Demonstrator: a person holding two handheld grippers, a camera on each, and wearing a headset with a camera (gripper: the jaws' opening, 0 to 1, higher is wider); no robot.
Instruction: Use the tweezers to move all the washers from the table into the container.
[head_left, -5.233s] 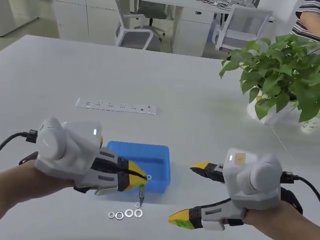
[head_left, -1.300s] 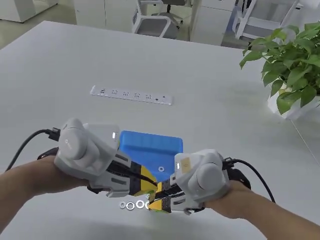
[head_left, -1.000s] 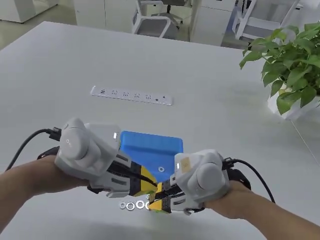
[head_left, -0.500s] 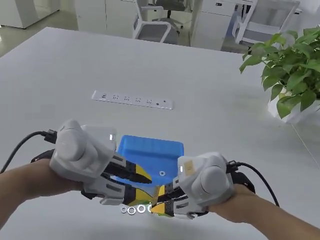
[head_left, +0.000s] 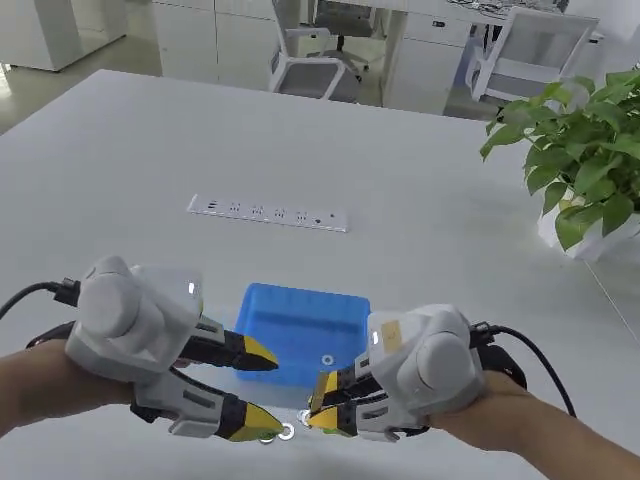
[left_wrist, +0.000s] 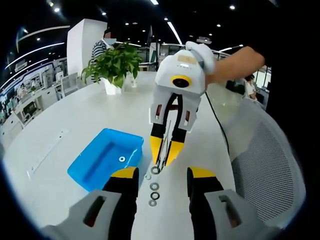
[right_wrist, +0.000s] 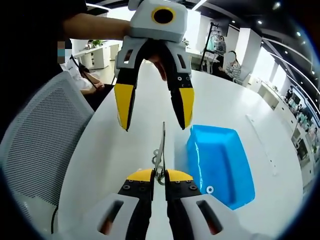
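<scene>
The blue container (head_left: 296, 318) (left_wrist: 100, 161) (right_wrist: 222, 156) holds one washer (head_left: 327, 360) (left_wrist: 122, 159) (right_wrist: 209, 189). My right gripper (head_left: 318, 403) (right_wrist: 159, 175) (left_wrist: 165, 151) is shut on the metal tweezers (right_wrist: 161, 145) (left_wrist: 163, 145), which point down at the table beside the container. Several washers (left_wrist: 154, 186) lie in a short row there; the tweezers' tips sit at the nearest of them. One washer (head_left: 287, 432) shows between the two grippers. My left gripper (head_left: 257, 393) (left_wrist: 162, 174) (right_wrist: 152, 107) faces the right one, open and holding nothing.
A white power strip (head_left: 268, 212) lies beyond the container. A potted plant (head_left: 585, 150) stands at the table's right edge. A mesh office chair (left_wrist: 270, 165) (right_wrist: 35, 145) is right behind me at the near edge.
Five seconds ago the left gripper held the tweezers and the right one was open. The right gripper came in and shut on the tweezers; the left opened and drew back.
</scene>
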